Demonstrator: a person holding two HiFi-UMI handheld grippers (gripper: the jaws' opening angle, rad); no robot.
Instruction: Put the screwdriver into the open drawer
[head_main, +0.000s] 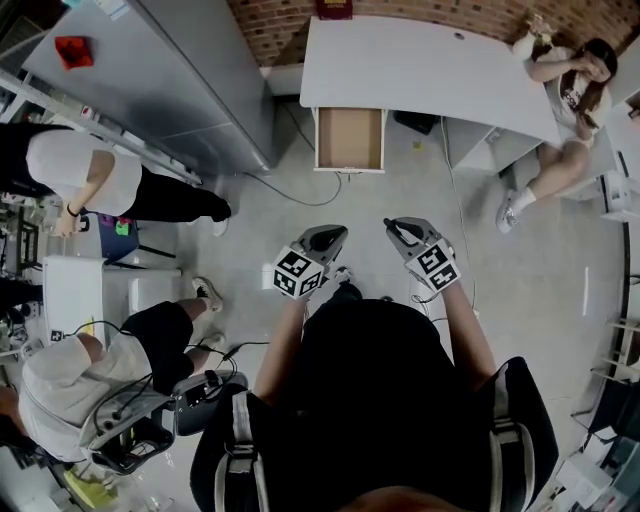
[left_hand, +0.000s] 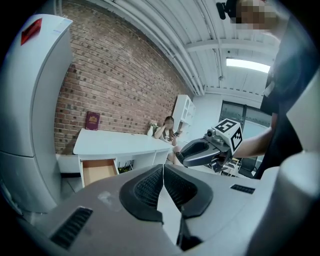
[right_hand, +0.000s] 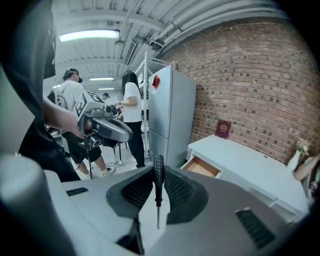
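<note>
The screwdriver is clamped by the right gripper, well apart from the open drawer. The left gripper is seen closed, empty.

No legible text or numbers.

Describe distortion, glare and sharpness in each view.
Head view: fisheye bows the white desk at its edges; light even, detail sharp. Left gripper view: dark corners, the ceiling light glares. Right gripper view: the brick wall curves; the screwdriver is sharp.
</note>
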